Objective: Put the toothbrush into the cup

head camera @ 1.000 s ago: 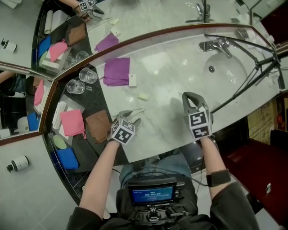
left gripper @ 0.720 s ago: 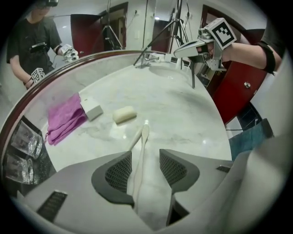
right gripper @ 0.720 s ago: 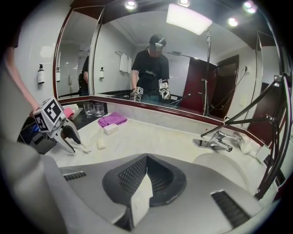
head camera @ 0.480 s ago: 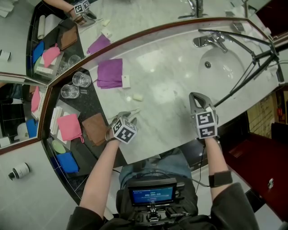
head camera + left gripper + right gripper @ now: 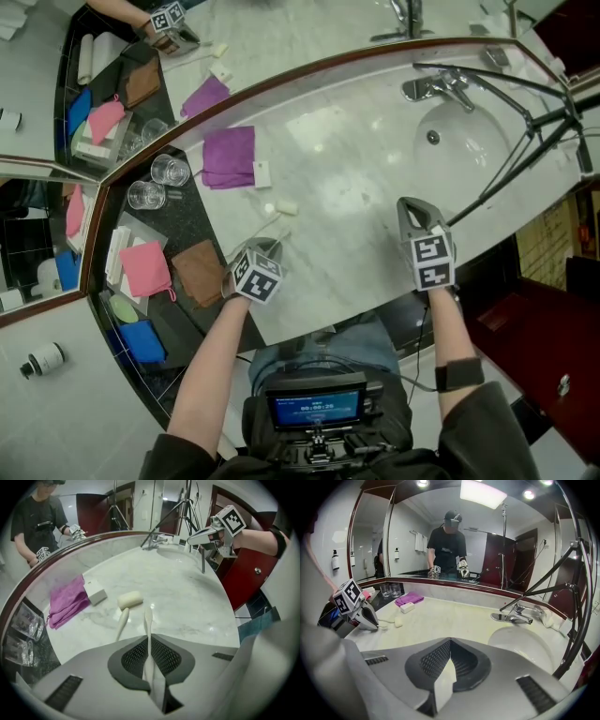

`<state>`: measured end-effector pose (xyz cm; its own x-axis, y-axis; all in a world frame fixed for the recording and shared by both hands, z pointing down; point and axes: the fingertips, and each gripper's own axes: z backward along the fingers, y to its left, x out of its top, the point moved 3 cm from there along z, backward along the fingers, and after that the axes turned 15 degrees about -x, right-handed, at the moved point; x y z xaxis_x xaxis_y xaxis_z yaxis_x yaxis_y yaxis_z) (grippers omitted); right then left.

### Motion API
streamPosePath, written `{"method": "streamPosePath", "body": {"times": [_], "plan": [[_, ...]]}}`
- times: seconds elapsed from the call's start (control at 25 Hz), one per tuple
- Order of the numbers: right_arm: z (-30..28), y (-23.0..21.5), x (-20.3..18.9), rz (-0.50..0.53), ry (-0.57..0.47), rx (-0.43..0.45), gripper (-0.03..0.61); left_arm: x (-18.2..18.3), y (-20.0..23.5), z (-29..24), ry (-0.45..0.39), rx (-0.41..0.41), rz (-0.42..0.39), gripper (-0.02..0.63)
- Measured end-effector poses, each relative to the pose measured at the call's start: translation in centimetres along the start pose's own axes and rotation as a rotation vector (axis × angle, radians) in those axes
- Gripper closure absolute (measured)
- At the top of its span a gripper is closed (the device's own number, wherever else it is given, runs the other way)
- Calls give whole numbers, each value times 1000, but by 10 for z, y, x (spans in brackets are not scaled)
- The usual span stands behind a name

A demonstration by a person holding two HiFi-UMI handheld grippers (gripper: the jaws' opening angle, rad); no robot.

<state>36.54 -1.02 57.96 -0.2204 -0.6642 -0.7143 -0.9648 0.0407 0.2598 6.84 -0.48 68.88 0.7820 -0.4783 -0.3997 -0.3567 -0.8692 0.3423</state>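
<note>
A white toothbrush (image 5: 148, 620) points forward over the marble counter (image 5: 356, 150), its handle clamped between the jaws of my left gripper (image 5: 149, 638). Those jaws have just been closing on it. In the head view the left gripper (image 5: 266, 247) sits at the counter's near left edge, with the toothbrush (image 5: 275, 227) sticking out toward the soap. Two glass cups (image 5: 171, 170) (image 5: 145, 194) stand on the dark side counter, left of the gripper. My right gripper (image 5: 410, 208) hovers over the counter's near right part, shut, with nothing seen in it.
A soap bar (image 5: 130, 599), a small white box (image 5: 94, 591) and a folded purple cloth (image 5: 68, 601) lie ahead of the left gripper. A slim white item (image 5: 122, 623) lies beside the toothbrush. Sink and tap (image 5: 441, 89) are far right, with tripod legs (image 5: 506, 169) across them.
My left gripper's jaws stood open around the toothbrush a second ago and are now shut on it. The right gripper shifted slightly to the right.
</note>
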Motion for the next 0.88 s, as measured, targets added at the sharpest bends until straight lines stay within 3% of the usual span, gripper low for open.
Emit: {"method": "streamPosePath", "body": {"times": [0.16,0.32,0.64,0.88], "plan": [[-3,5,5,6,-3,12,571,8,2,12,-57,16,5,595],[-5,13,13,24,-11,28,571,21,9,30,-165,60,31,595],[-3,49,52,93,-48,118,571,64,29,104,-518,200,29,595],[0,104,82,156,-57,247,571,64,54,163,-719,339,53,595]]}}
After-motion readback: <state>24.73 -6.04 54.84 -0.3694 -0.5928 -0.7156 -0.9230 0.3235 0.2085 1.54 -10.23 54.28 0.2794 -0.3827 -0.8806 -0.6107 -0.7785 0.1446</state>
